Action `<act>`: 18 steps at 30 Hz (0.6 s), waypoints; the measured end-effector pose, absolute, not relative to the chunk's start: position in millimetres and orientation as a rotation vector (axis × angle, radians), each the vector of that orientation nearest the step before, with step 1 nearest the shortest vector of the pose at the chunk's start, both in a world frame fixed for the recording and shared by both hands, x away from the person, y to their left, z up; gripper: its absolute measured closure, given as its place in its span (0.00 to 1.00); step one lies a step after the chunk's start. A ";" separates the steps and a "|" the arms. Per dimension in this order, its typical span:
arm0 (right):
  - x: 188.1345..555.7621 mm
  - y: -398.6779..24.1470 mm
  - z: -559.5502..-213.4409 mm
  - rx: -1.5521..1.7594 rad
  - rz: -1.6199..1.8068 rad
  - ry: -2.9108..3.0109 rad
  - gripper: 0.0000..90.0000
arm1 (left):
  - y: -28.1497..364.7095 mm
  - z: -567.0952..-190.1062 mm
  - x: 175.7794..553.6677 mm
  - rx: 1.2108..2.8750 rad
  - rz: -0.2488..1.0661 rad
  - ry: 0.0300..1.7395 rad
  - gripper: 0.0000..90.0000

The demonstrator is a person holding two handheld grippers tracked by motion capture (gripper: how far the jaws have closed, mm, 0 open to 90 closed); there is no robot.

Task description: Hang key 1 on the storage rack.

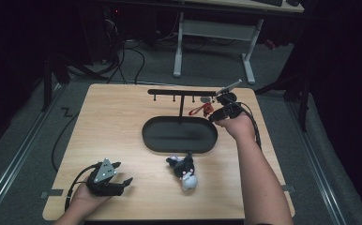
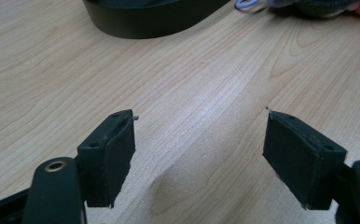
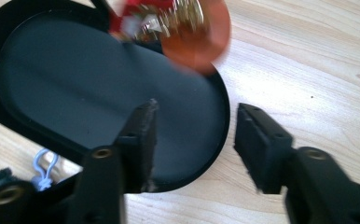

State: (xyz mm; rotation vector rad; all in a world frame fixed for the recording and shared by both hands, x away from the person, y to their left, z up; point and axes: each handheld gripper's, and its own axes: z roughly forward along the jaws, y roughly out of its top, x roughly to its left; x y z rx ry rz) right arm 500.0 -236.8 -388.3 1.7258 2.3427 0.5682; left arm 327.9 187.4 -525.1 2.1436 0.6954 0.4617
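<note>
A black T-shaped rack (image 1: 179,92) with small hooks rises from a black oval tray (image 1: 146,136) in the middle of the table. A red keychain (image 1: 206,108) hangs near the rack's right end; it is a red and orange blur (image 3: 183,28) in the right gripper view. My right gripper (image 1: 215,113) is just right of it and open, its jaws (image 3: 197,109) apart over the tray's rim (image 3: 215,154) with nothing between them. My left gripper (image 1: 123,172) rests at the front left, open (image 2: 199,116) over bare wood. A black and white plush toy (image 1: 184,171) lies in front of the tray.
The plush's pale blue loop (image 3: 43,168) lies beside the tray's front edge. The tray's wall (image 2: 145,23) and the plush (image 2: 308,5) sit ahead of my left gripper. Bare wood spreads across the table's left half (image 1: 109,126). A white desk frame (image 1: 216,33) stands on the floor behind.
</note>
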 end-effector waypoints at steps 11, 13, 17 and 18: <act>490.4 -241.7 -387.5 1.743 0.577 2.333 0.49 | 185.9 -525.2 327.8 2.151 0.461 0.687 0.28; 486.7 -242.7 -387.5 1.744 0.583 2.331 0.49 | 185.6 -525.0 327.9 2.155 0.461 0.685 0.28; 476.7 -244.5 -387.9 1.741 0.588 2.337 0.48 | 184.1 -525.2 327.9 2.155 0.462 0.682 0.28; 474.7 -244.8 -388.6 1.732 0.590 2.340 0.48 | 183.7 -525.2 327.8 2.155 0.462 0.681 0.28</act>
